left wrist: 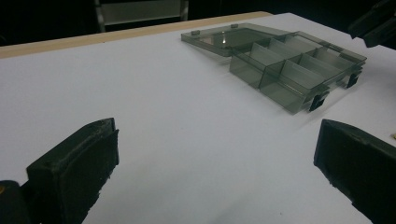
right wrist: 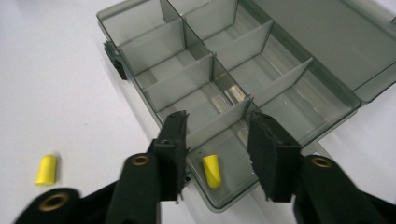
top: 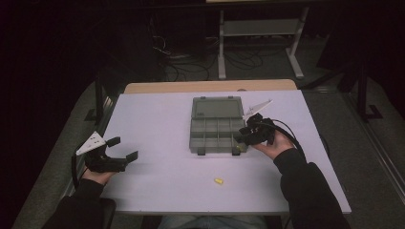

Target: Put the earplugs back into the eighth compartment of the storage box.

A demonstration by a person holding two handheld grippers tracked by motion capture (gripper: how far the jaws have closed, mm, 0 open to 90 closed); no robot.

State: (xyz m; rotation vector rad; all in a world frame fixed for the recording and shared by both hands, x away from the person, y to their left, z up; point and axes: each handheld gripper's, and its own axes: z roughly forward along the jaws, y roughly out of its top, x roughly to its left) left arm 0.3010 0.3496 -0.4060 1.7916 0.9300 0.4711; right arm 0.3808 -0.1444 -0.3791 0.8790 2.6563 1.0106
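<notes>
Loose yellow earplug on white table, near edge, at 6 o'clock of organizer box.

Left gripper at 9 o'clock, well apart from box; jaws spread wide, nothing between.

Right gripper over box's near right corner; jaws released, apart.

Right gripper view: second earplug lying in corner compartment between the jaws, untouched.

Lid open flat at 12 o'clock.

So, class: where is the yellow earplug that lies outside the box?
In the high view the loose yellow earplug lies on the white table, nearer the person than the open grey box, between the two hands.
</notes>
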